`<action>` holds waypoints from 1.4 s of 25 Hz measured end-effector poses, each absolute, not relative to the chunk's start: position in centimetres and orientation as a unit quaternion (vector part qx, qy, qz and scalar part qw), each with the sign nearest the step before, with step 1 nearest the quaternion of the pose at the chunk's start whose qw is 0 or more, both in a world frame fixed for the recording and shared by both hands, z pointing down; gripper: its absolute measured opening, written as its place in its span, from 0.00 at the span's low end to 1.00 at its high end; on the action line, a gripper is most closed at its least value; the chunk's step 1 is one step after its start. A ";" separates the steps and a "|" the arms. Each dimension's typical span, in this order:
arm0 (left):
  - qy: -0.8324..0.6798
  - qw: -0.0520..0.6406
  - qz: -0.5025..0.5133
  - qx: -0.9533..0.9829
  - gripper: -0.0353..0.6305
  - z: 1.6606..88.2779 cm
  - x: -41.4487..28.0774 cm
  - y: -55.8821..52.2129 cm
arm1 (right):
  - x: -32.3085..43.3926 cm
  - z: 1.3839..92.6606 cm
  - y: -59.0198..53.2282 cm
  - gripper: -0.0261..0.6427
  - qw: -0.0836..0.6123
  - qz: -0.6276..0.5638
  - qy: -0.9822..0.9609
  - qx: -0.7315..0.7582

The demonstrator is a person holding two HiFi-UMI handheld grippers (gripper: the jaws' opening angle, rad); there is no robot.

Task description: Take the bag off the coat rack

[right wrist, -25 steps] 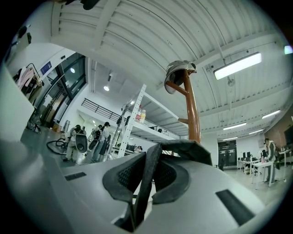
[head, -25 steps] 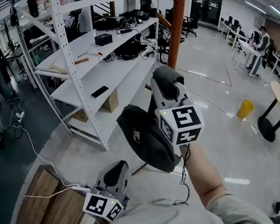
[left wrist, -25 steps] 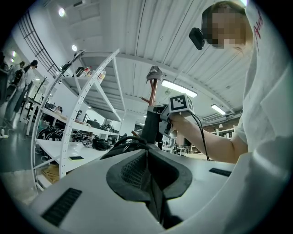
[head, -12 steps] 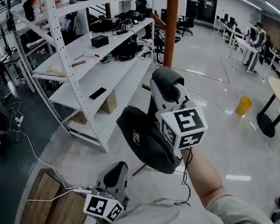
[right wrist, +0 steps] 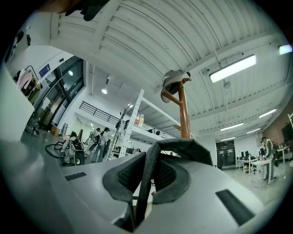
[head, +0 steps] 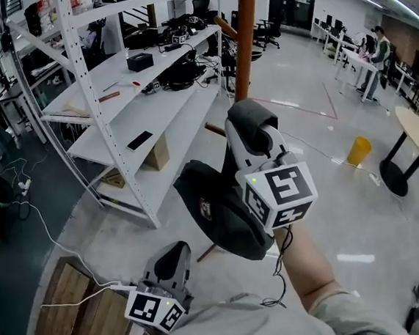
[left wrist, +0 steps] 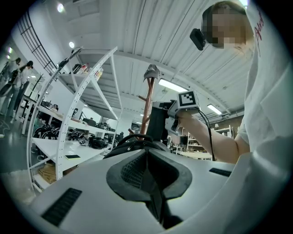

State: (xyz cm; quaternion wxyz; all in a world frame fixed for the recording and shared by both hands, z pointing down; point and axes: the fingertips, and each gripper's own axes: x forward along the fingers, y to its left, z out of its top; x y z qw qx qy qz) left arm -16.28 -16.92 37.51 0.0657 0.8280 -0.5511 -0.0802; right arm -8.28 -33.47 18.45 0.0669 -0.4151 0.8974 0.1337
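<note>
Head view shows a black, rounded bag [head: 222, 224] with a small emblem [head: 204, 208].

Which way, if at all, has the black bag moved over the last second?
Yes, slightly: in the head view the bag has drifted right, away from the brown rack pole.

The black fabric bag [head: 218, 214] hangs from the right gripper's [head: 249, 119] jaws, before the brown wooden coat rack pole [head: 243, 34]. The white metal shelving unit [head: 125, 97] stands to their left, the left gripper [head: 170, 259] below.
</note>
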 end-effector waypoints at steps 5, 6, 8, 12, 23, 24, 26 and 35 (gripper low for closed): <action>-0.543 0.065 -0.080 0.833 0.09 37.5 -15.9 -17.1 | -7.6 18.1 -32.6 0.10 0.071 0.139 0.897 -0.414; -0.542 0.065 -0.080 0.834 0.09 37.4 -15.8 -17.2 | -7.4 18.1 -32.4 0.10 0.072 0.139 0.897 -0.414; -0.539 0.065 -0.080 0.836 0.09 37.3 -15.7 -17.3 | -7.1 17.9 -32.0 0.10 0.075 0.138 0.897 -0.414; -0.531 0.066 -0.078 0.841 0.09 37.3 -15.0 -17.5 | -6.3 17.9 -31.3 0.10 0.077 0.141 0.898 -0.411; -0.512 0.066 -0.073 0.853 0.09 37.5 -13.1 -17.9 | -3.6 19.0 -29.3 0.10 0.079 0.142 0.899 -0.406; -0.510 0.066 -0.072 0.854 0.09 37.5 -12.9 -18.0 | -3.3 19.1 -29.1 0.10 0.080 0.142 0.900 -0.404; -0.507 0.066 -0.071 0.857 0.09 37.5 -12.6 -18.0 | -2.9 19.2 -28.7 0.10 0.079 0.143 0.901 -0.401; -0.489 0.065 -0.070 0.867 0.09 37.2 -11.6 -18.5 | -1.0 19.5 -27.0 0.10 0.078 0.143 0.901 -0.402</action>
